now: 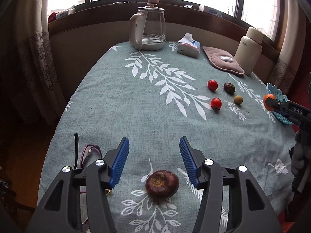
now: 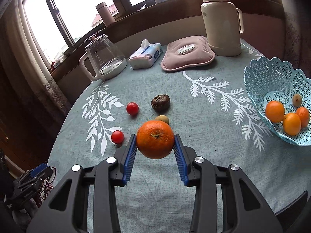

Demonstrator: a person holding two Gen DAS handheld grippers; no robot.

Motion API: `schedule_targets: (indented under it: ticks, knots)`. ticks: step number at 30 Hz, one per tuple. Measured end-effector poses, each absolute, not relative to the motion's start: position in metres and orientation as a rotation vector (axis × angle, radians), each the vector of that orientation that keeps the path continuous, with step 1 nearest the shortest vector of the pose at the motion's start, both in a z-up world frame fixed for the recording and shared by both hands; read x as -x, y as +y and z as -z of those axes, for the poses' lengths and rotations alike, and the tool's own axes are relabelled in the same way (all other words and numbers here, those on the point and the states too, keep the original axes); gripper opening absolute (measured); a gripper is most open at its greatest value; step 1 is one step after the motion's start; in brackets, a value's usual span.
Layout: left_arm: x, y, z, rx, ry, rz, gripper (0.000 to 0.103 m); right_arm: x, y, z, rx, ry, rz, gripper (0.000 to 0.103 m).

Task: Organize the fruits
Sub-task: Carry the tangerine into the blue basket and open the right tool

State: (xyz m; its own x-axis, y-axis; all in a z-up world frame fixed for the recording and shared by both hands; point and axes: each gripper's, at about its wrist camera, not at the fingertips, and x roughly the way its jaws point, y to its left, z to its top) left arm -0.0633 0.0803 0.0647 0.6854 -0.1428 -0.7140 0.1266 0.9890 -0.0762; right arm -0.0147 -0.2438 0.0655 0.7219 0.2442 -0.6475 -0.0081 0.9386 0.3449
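— Where is the orange (image 2: pixel 155 138) held, reckoned from the blue basket (image 2: pixel 252 89)?

— It is clamped between the right gripper (image 2: pixel 155 142) pads, lifted off the cloth, well to the basket's left; three oranges already lie inside. The gripper is angled downward.

— And the left gripper (image 1: pixel 154 162)?

— Its jaws are spread, empty, a dark round fruit (image 1: pixel 162 184) lying between them, untouched, far from the basket.

A glass kettle (image 2: pixel 104 62), tissue pack (image 2: pixel 145 55), pink cushion (image 2: pixel 187 55) and thermos (image 2: pixel 221 19) stand behind.
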Motion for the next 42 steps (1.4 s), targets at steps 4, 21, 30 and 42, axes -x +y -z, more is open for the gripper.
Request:
schedule_targets:
  ticks: [4,21,30,42]
  knots:
    - [0.076,0.075,-0.048,0.004,0.841,0.175,0.054,0.021,-0.243,-0.064,-0.301,0.766,-0.14,0.04]
    - [0.077,0.068,-0.02,-0.007,0.906,0.196,0.043,0.033,-0.265,-0.076,-0.326,0.725,-0.114,0.04]
    - [0.083,0.057,-0.035,-0.001,0.856,0.238,0.043,0.041,-0.306,-0.097,-0.383,0.651,-0.048,0.04]
    - [0.082,0.032,-0.057,-0.003,0.82,0.301,0.043,0.06,-0.413,-0.103,-0.503,0.576,0.179,0.04]
